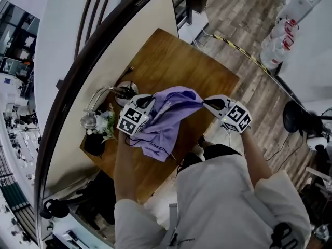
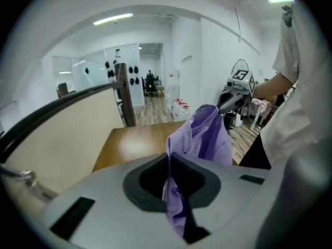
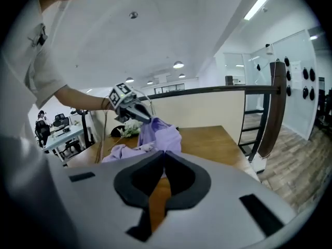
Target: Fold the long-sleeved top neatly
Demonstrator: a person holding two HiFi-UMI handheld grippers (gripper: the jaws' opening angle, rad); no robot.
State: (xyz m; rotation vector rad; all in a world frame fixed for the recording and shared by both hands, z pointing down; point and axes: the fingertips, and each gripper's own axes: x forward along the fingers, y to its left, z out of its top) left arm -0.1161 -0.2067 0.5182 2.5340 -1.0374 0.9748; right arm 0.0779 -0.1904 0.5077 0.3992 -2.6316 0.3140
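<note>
Head view: your left gripper (image 1: 149, 99) is clamped tight on a bunch of the purple long-sleeved top (image 1: 168, 115), with cloth trailing through the jaws. Your right gripper (image 1: 206, 104) is closed too, tips pinching the opposite edge. The top hangs crumpled between them, its lower part draped on the wooden table (image 1: 176, 61). No fold made yet, I'd say: it needs spreading flat first, then sleeves and body. At the table's far left edge, a glass vase (image 1: 89, 121) with flowers (image 1: 107, 122); can't tell if the stems sit inside. Dark pot (image 1: 95, 144) beside it, contents unreadable.
</note>
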